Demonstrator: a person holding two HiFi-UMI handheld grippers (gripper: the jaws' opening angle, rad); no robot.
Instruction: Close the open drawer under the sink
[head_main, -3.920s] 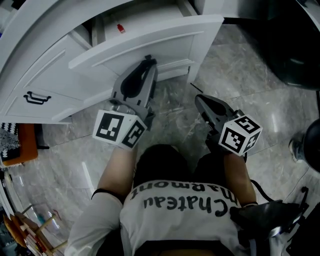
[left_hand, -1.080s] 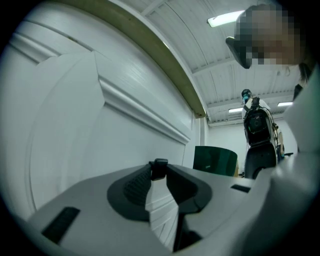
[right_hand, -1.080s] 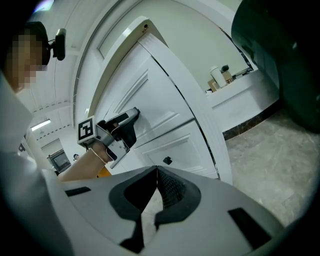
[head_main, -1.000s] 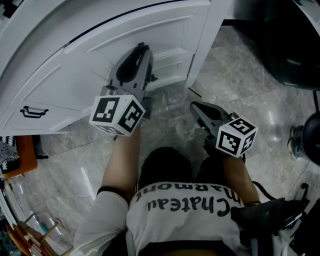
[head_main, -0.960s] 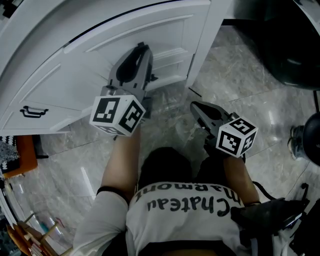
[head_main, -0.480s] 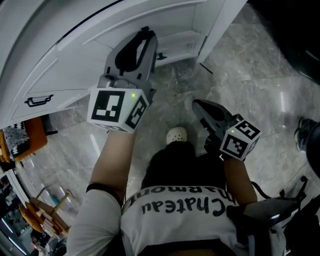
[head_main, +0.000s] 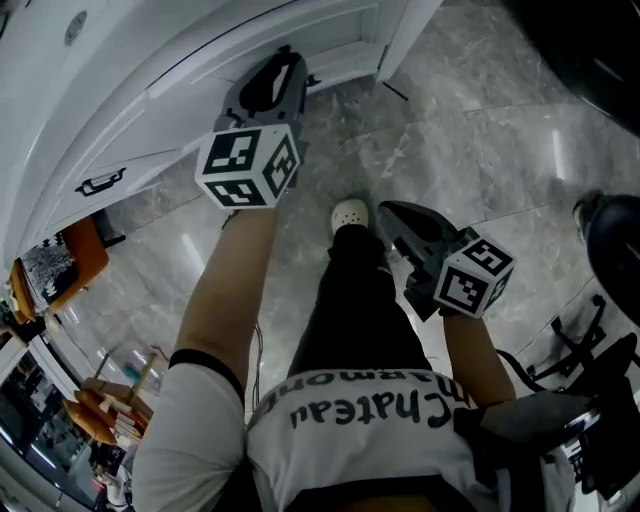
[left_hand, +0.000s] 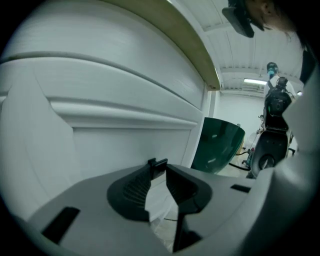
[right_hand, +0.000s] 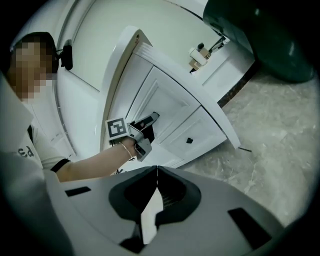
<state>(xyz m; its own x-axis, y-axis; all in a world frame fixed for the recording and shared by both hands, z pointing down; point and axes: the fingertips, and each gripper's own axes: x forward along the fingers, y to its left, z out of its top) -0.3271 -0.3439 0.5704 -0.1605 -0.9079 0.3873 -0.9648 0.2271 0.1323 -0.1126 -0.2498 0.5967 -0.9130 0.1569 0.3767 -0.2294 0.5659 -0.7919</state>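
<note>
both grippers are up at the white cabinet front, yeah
Not quite: only the left gripper is up at the white cabinet front. The right gripper hangs over the marble floor, apart from the cabinet, as the head view shows.

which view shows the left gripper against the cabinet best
The right gripper view: the whole left gripper side-on, tips by the white cabinet front. The head view sees it from above; its own view shows only jaws and that front.
</note>
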